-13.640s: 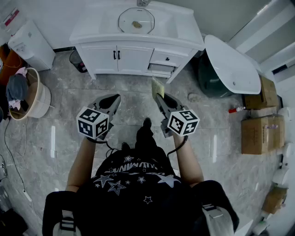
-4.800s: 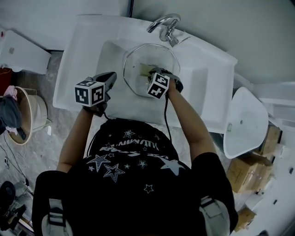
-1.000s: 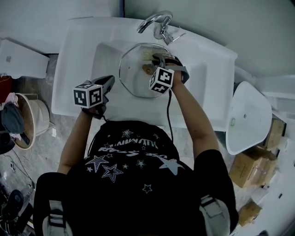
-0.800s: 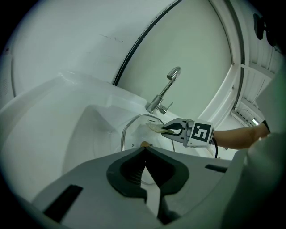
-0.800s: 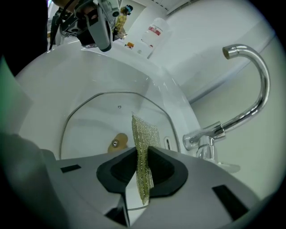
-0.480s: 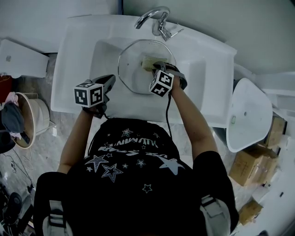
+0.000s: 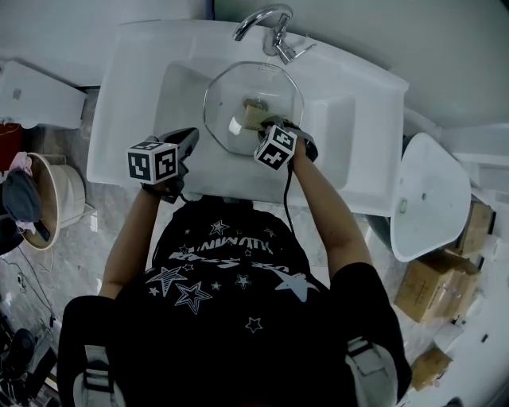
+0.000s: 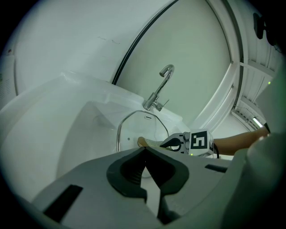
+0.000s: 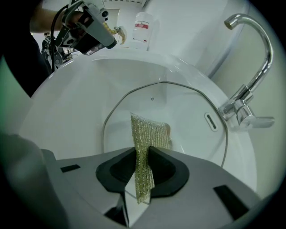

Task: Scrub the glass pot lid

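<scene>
The glass pot lid (image 7: 227,99), metal-rimmed, lies in the white sink basin (image 7: 179,87); it also shows in both gripper views (image 8: 132,127) (image 9: 183,105). My right gripper (image 7: 266,121) (image 9: 142,156) is shut on a yellow-green scrub cloth (image 9: 145,134) (image 7: 254,111), whose far end rests on the glass near the lid's middle. My left gripper (image 7: 189,139) (image 8: 145,154) hovers by the sink's front left rim, shut with nothing in it, pointing toward the lid. The right gripper (image 8: 172,142) shows in the left gripper view beside the lid.
A chrome faucet (image 7: 266,24) (image 9: 250,67) arches over the basin's far side. A small bottle (image 9: 142,27) stands on the sink's ledge. On the floor are a tub with cloths (image 7: 40,191) at left, a white oval basin (image 7: 425,207) and cardboard boxes (image 7: 433,294) at right.
My right gripper has drawn the cloth back across the lid toward me, from the faucet side to near the middle. The left gripper has stayed where it was.
</scene>
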Available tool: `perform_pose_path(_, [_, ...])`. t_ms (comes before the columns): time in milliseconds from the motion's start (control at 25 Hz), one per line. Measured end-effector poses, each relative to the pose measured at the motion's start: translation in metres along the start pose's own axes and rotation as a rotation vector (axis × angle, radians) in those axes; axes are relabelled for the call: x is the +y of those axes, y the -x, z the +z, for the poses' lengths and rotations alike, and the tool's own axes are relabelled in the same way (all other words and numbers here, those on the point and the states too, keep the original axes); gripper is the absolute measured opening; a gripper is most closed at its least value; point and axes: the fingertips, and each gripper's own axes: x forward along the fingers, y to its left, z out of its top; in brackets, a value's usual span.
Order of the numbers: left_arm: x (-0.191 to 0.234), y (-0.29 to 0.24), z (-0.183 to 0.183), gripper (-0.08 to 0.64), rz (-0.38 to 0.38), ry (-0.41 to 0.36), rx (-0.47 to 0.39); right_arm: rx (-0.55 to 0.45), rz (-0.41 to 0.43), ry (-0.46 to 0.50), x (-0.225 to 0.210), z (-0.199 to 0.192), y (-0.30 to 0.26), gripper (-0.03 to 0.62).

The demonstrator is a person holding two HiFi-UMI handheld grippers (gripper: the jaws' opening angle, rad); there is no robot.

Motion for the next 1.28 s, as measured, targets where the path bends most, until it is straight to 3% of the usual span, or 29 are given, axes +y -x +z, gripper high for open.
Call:
perform_pose_path(520, [-0.014, 0.006, -0.01, 0.008, 0.009, -0.002, -0.011, 0.05, 0.225, 0.055, 0.061, -0.011, 0.006, 0.084])
perform_pose_path(960, [-0.018, 0.011, -0.014, 0.008, 0.015, -0.004, -0.016, 0.063, 0.388, 0.006, 0.086, -0.011, 0.017, 0.084])
perform_pose_path(1080, [-0.018, 0.011, -0.015, 0.008, 0.014, -0.007, -0.015, 0.099, 0.481, -0.04, 0.1, -0.018, 0.022, 0.084])
perform_pose_path(1280, [-0.016, 0.008, -0.01, 0.008, 0.01, -0.013, -0.011, 0.097, 0.494, -0.03, 0.091, -0.015, 0.022, 0.084])
